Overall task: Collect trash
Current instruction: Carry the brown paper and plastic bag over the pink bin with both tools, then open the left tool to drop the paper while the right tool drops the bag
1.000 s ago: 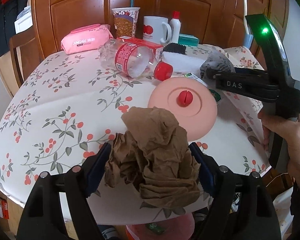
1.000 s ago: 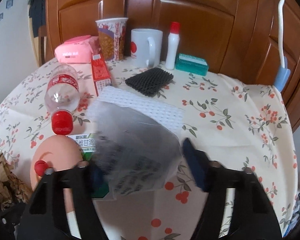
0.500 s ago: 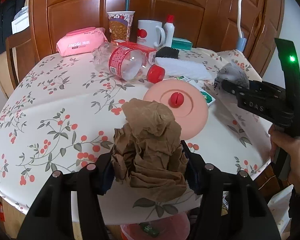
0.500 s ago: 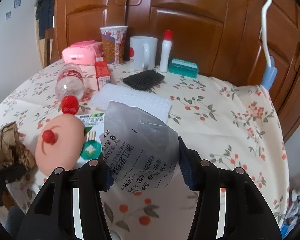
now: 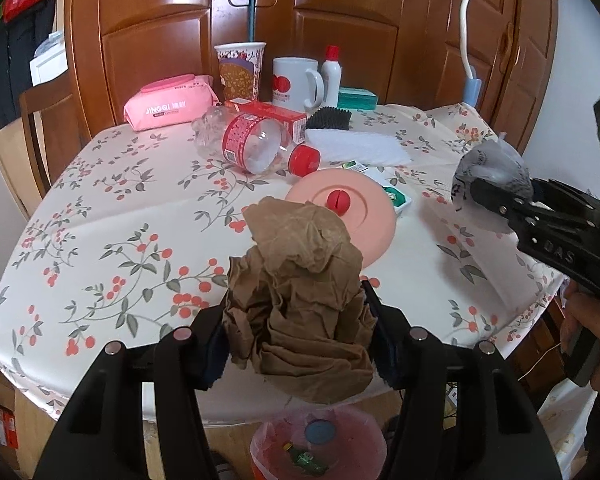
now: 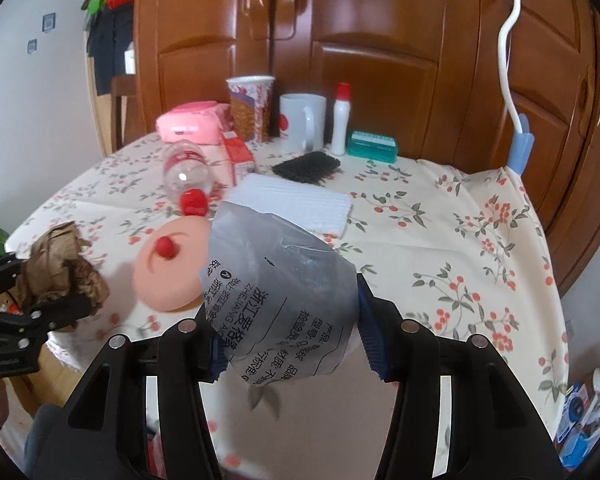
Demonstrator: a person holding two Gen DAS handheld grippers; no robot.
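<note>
Left tongs (image 5: 298,344): clenched on a crumpled brown paper wad (image 5: 300,300), which is bulging up between the blue pads and sitting at the near rim of the worktop (image 5: 100,240).
Right tongs (image 6: 288,344): gripping a grey plastic bag (image 6: 280,300) with black printed text; the bag is held above the worktop's near edge.
Cross-check: in the left wrist view the right tongs are showing at 3 o'clock with the grey bag in their tips; in the right wrist view the left tongs are showing at 9 o'clock with the brown wad.
Bin: a pink-lined trash bin (image 5: 320,444) is standing on the floor at 6 o'clock in the left view, below the worktop edge and under the paper wad, with a few scraps inside.
Worktop cover: a floral cloth with red berries is lying over the whole surface.
Centre items: a pink round lid (image 5: 342,212) with a red knob is lying flat at 12 o'clock of the wad; a clear plastic bottle (image 5: 252,144) with red cap is lying on its side beyond it.
Far row: a pink wipes pack (image 5: 172,102), paper cup (image 5: 240,72), white mug (image 5: 294,84), small white bottle (image 5: 331,76) and teal box (image 5: 358,98) are standing near the wooden cupboard.
Other: a white mat (image 5: 356,148) and a black pad (image 5: 328,118) are lying at 1 o'clock.
</note>
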